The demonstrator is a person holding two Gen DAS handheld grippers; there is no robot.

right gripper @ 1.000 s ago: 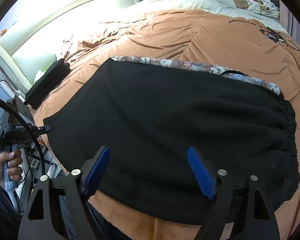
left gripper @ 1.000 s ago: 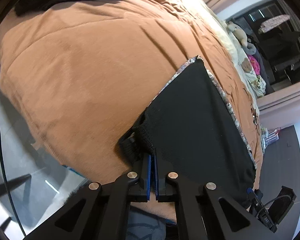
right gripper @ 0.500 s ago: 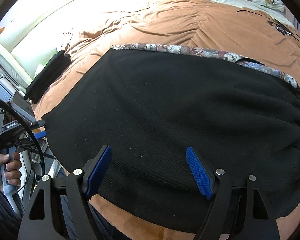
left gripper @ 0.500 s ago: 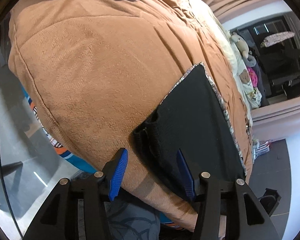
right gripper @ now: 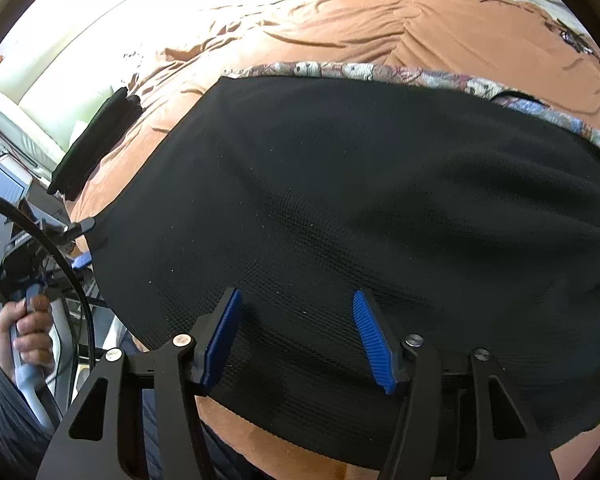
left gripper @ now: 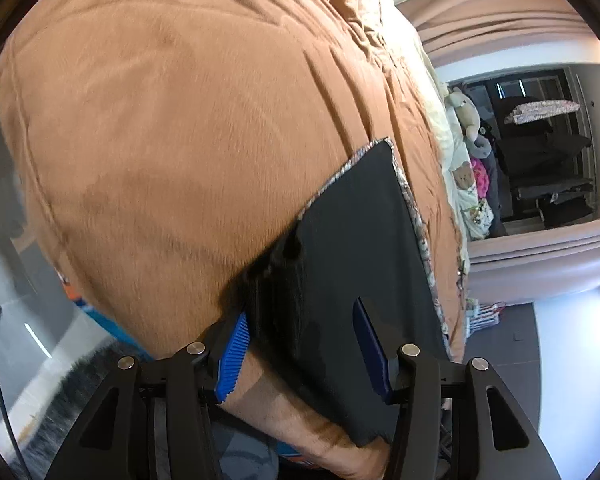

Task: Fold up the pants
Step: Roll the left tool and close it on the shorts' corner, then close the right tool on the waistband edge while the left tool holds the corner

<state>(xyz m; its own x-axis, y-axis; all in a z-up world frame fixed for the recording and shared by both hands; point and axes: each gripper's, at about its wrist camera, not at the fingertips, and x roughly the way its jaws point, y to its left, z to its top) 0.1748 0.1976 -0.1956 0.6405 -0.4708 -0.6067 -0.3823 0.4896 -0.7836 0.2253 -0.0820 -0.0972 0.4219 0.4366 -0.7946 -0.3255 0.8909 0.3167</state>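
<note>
- Across the middle of the right wrist view, one pair of black pants (right gripper: 340, 208) lies flat on a brown blanket (right gripper: 380, 20), reaching nearly to the blanket's lower edge; in the left wrist view it shows as a dark slab at lower centre (left gripper: 360, 260).
- A patterned cloth (right gripper: 360, 70) peeks out along the pants' upper edge, a single strip; whether it belongs to the pants cannot be told.
- No brand, label or readable writing shows in either view.
- The right gripper (right gripper: 300, 340) is at the bottom centre, its two blue pads spread above the black fabric; the jaws have just been closing, and the pads do not press the cloth.
- The left gripper (left gripper: 304, 348) is at the bottom of its own view, jaws apart, straddling the corner of the pants without pinching it.
- At the left edge of the right wrist view, one hand (right gripper: 24, 332) grips the left gripper's handle, with a black cable (right gripper: 56, 248) looping over it.
- A second dark folded garment (right gripper: 92, 140) lies at the upper left on the blanket, well apart from the pants.
- Stuffed toys (left gripper: 466, 136) sit at the right of the left wrist view, beyond the blanket.
</note>
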